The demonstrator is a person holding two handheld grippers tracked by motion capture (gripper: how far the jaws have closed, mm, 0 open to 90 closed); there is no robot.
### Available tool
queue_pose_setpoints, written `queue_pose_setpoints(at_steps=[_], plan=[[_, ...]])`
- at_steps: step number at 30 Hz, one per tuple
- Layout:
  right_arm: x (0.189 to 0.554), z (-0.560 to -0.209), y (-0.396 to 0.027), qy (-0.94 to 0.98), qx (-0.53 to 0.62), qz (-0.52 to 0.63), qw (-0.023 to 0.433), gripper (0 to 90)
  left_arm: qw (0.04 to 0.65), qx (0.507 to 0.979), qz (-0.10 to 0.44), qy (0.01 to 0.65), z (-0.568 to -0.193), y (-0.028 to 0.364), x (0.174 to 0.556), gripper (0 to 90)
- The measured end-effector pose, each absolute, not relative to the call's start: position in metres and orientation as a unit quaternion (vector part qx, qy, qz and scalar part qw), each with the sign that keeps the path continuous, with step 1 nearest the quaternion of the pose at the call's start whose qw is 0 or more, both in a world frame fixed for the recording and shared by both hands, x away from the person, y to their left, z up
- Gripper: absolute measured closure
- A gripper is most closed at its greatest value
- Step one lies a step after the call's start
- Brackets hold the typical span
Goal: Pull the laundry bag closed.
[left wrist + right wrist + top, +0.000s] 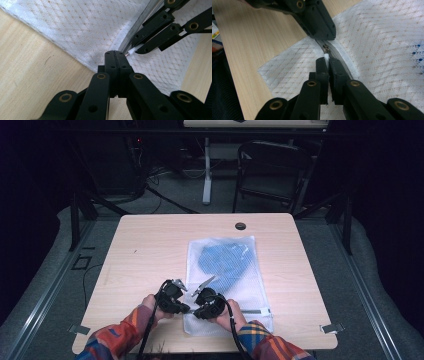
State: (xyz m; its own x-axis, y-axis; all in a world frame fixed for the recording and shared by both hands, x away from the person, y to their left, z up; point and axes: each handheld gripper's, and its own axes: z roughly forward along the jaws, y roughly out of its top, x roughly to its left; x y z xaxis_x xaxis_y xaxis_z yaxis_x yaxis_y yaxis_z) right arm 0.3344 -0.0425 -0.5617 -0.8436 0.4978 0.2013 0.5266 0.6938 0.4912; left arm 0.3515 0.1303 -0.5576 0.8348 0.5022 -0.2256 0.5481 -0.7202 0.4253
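Both hands rest low, left gripper (115, 53) pinching mesh bag (82, 27), right gripper (327, 60) its zipper pull (326, 56).

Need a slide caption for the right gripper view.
Right tongs shut on the white zipper pull of a mesh laundry bag; left tongs pinch the bag beside it.

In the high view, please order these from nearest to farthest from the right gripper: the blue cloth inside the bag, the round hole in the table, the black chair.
1. The blue cloth, inside the mesh bag, just beyond the right gripper.
2. The round hole, at the table's far edge.
3. The black chair, on the floor behind the table.
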Motion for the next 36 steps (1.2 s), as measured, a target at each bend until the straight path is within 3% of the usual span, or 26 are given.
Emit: queue_pose_setpoints(at_steps=[36], plan=[[0.337,-0.556,-0.066,-0.927,-0.284,-0.245,0.025,86.9,0.241,0.93,-0.048,0.274,-0.557,0.132,0.353,90.0]])
